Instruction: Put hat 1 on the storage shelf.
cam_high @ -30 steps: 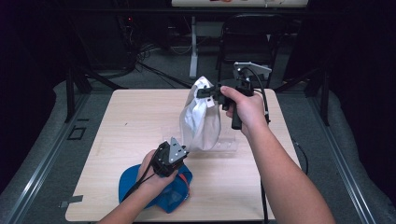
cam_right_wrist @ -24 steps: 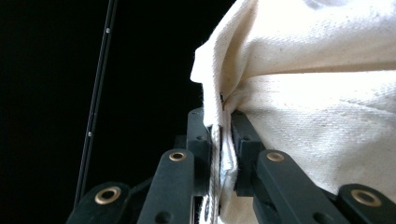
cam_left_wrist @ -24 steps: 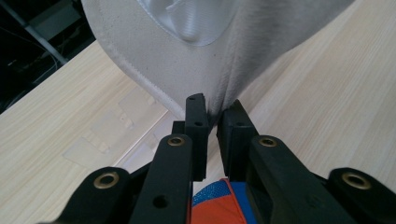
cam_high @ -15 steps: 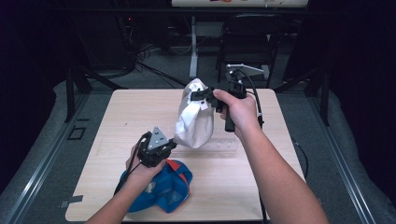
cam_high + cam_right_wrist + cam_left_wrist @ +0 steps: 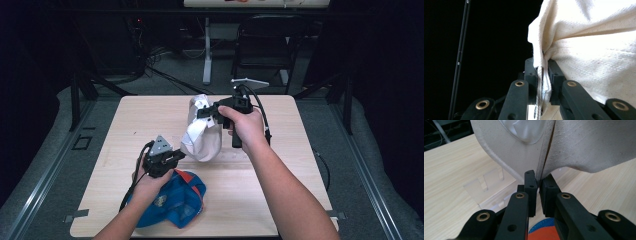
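The right hand-held gripper [image 5: 205,111] pinches the white cap [image 5: 202,137] aloft; the left hand-held gripper [image 5: 538,185] – jaws barely parted at the seam – should seat deeper before clamping.

A cream cloth cap [image 5: 202,135] hangs in the air above the middle of the pale wooden worktop [image 5: 300,165], its crown drooping and its stiff brim curving down on the left side. Its upper edge is pinched between the jaws of the right tool [image 5: 206,111]; in the right gripper view the stitched cloth edge [image 5: 541,75] sits squeezed between the two black jaws. The left tool [image 5: 538,185] meets the cap's lower edge, where brim and crown join, its jaws almost together at the seam. A blue cap [image 5: 172,197] with orange trim lies flat on the worktop near the front left, partly under the left hand [image 5: 150,180].
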`<state>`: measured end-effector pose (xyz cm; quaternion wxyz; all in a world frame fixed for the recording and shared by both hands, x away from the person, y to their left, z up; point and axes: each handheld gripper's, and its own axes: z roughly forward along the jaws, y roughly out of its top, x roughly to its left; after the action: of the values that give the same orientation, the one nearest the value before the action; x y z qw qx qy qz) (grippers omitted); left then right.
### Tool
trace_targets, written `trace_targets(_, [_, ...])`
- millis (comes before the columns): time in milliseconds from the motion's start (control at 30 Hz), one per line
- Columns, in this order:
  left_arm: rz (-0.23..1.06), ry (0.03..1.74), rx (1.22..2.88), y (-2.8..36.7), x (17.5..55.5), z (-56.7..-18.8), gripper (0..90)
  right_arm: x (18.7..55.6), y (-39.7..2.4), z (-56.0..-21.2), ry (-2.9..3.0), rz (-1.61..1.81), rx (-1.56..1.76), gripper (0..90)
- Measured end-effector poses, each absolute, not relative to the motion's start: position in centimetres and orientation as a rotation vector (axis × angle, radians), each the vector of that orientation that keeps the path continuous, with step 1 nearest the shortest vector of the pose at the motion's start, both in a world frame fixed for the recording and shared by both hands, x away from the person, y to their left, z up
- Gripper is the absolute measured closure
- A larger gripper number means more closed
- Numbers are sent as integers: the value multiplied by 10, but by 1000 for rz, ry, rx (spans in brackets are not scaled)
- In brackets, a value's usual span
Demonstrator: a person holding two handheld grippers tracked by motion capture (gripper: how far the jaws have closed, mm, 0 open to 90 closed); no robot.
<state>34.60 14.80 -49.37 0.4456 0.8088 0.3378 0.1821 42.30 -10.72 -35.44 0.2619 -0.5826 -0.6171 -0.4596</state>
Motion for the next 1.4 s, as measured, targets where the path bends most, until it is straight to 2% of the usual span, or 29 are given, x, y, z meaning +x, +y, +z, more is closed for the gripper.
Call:
trace_targets(833, [380, 914, 1955, 163, 352, -519, 852, 433, -95, -381, -1668, -1189, -1596, 810])
trace_targets(1000, [319, 976, 1943, 169, 352, -527, 853, 434, -93, -386, -1679, -1181, -1615, 810])
trace_targets(1400, [302, 1021, 2021, 161, 356, -531, 855, 441, -94, -400, -1704, -1170, -1690, 807])
